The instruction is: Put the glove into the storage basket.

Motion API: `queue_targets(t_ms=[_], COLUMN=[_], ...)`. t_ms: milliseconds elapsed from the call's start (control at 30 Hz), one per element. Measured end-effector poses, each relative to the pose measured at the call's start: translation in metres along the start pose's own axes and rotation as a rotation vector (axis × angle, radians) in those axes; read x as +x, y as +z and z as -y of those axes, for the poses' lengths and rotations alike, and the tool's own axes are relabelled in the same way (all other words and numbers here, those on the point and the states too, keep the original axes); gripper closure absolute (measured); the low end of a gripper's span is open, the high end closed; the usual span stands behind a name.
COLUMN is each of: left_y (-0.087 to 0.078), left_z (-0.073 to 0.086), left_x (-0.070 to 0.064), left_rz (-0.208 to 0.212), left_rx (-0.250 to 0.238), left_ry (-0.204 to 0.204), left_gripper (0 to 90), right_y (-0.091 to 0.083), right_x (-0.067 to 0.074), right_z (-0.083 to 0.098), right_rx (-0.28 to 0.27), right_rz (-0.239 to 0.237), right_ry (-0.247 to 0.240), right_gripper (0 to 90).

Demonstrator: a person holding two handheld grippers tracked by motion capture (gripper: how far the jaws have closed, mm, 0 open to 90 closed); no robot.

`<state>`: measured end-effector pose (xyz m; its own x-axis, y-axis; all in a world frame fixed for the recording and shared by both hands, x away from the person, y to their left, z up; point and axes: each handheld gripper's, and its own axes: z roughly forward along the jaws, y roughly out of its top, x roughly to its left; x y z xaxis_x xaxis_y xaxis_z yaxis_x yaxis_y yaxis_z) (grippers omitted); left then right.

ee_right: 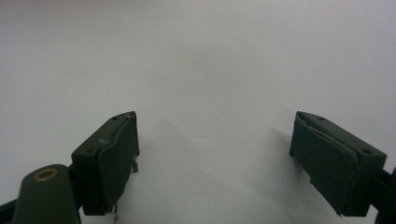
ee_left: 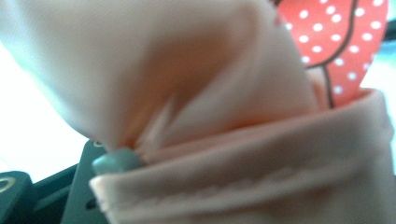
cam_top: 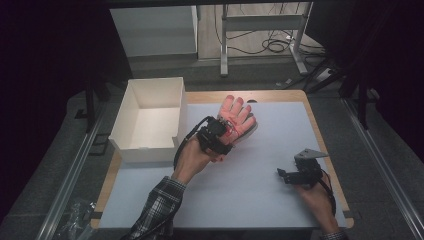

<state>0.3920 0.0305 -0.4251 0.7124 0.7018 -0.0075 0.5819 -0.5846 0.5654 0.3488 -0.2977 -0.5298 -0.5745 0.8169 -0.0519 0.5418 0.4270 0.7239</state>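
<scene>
Pink fabric sits right against your left gripper's camera: the glove, bunched and blurred, its hemmed cuff running across the bottom of the left gripper view. A grey jaw tip pokes out at the fold, with cloth pinched against it. The spotted red palm side shows at top right, beyond the fold.

From the high view, your left gripper is clamped on the glove's cuff end; the glove's fingers fan out ahead of the jaws, pointing to the far edge of the table. I can't tell whether the glove is resting on the table or lifted off it.

The white box, open at the top, stands just to the left of your left gripper, close to your wrist.

Your right gripper sits well apart from the left one, near the right edge of the table, grey plate on top. In the right gripper view the jaws are spread wide, nothing between them, just bare table surface ahead.
</scene>
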Motion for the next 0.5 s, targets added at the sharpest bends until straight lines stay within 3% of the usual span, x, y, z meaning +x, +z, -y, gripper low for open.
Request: queue_targets(t_ms=[367, 500], left_y=[-0.019, -0.029], left_z=[-0.021, -0.025], left_x=[0.028, 0.045], left_rz=[-0.055, -0.100], left_rx=[-0.015, -0.020], left_ry=[-0.055, -0.088], left_gripper=[41.4, 41.4], right_y=[0.000, 0.000], right_x=[0.000, 0.000], right_z=[0.000, 0.000], right_rx=[-0.001, -0.001], right_rz=[0.000, 0.001], right_ry=[-0.001, -0.001], right_gripper=[15.9, 15.9])
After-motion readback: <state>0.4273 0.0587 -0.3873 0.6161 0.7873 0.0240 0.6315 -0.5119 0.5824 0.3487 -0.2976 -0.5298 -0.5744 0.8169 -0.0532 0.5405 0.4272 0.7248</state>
